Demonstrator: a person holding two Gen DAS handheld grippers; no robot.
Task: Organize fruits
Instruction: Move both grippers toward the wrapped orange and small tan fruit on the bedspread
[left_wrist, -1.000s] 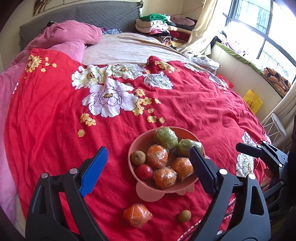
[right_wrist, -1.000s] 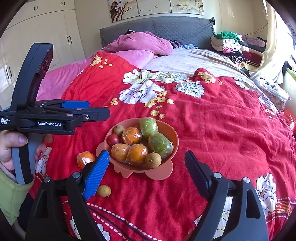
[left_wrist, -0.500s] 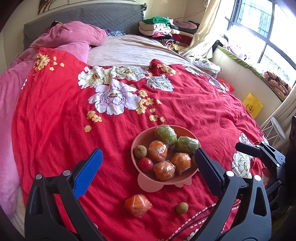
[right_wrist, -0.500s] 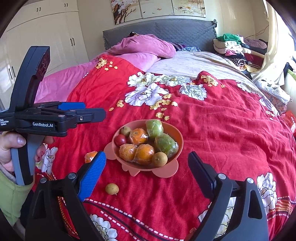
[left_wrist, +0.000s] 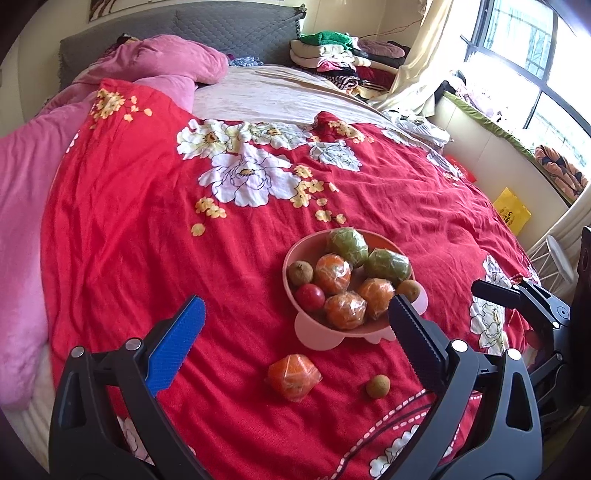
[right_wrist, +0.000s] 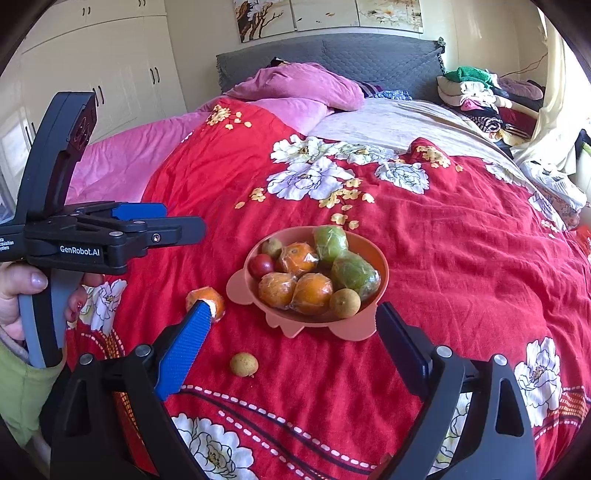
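Note:
A pink bowl (left_wrist: 295, 254) (right_wrist: 380, 258) on the red floral bedspread holds wrapped oranges, two wrapped green fruits, a red fruit and small brown fruits. A wrapped orange (left_wrist: 293, 376) (right_wrist: 218, 301) and a small brown longan (left_wrist: 378, 386) (right_wrist: 243, 364) lie loose on the spread in front of the bowl. My left gripper (left_wrist: 295, 325) is open and empty, held above the loose fruit; it also shows in the right wrist view (right_wrist: 177, 227). My right gripper (right_wrist: 291, 332) is open and empty just short of the bowl; it shows at the right edge of the left wrist view (left_wrist: 495, 291).
The red bedspread (left_wrist: 129, 221) covers the bed, with pink pillows (left_wrist: 166, 66) and a grey headboard (right_wrist: 332, 55) at the far end. Folded clothes (left_wrist: 332, 55) pile at the far right corner. A window ledge and a yellow bag (left_wrist: 511, 214) are right of the bed.
Both grippers have drawn back and risen a little, so the bowl and loose fruit sit farther ahead in both views. The fruit has not moved. Both grippers stay open.

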